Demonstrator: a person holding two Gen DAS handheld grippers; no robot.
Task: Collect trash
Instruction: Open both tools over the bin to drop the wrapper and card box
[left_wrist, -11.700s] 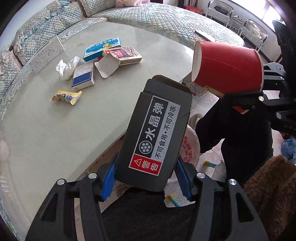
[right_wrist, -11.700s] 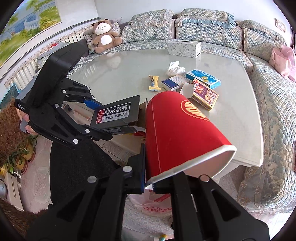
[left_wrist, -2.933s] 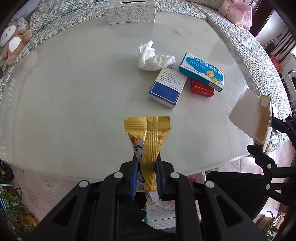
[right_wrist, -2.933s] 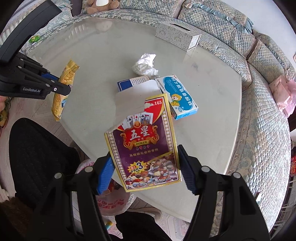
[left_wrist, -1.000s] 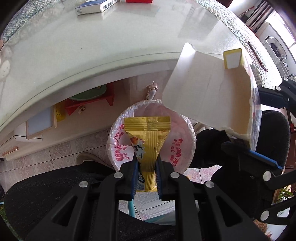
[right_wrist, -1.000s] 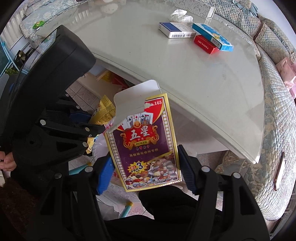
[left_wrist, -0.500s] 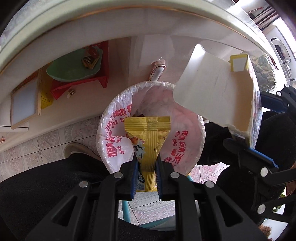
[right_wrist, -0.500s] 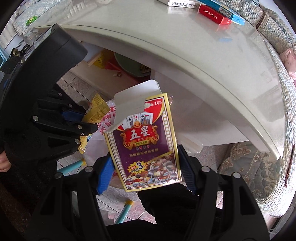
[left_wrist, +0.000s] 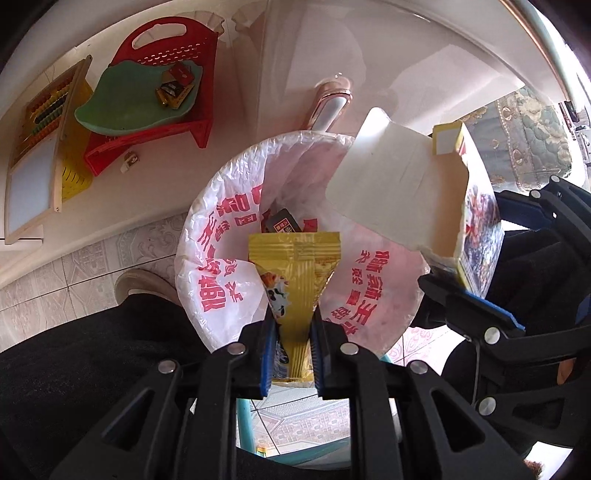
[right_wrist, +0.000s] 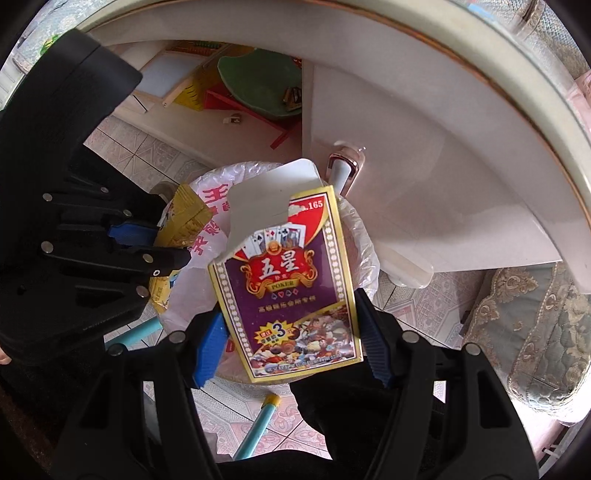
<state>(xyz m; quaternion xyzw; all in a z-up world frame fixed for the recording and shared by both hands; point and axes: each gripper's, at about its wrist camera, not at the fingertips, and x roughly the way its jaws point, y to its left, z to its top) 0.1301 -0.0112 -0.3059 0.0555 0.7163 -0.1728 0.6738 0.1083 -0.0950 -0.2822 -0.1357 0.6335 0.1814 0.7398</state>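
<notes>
My left gripper (left_wrist: 291, 354) is shut on a gold snack wrapper (left_wrist: 295, 266) and holds it over the open mouth of a bin lined with a white bag with red print (left_wrist: 221, 236). A black box (left_wrist: 280, 221) lies inside the bin. My right gripper (right_wrist: 291, 347) is shut on an empty purple poker card box (right_wrist: 288, 280) with its white flap open, also above the bin (right_wrist: 354, 236). The card box shows at the right in the left wrist view (left_wrist: 399, 192). The wrapper shows at the left in the right wrist view (right_wrist: 181, 218).
The bin stands on a tiled floor under the table edge (right_wrist: 480, 74), beside the table's white base (left_wrist: 332, 107). A red plastic stool (left_wrist: 147, 96) holding a green dish (left_wrist: 136, 103) sits under the table. Dark clothing (left_wrist: 92, 369) is close on the left.
Both grippers have dropped lower and closer to the bin mouth, which now looms larger. Both still hold their items.
</notes>
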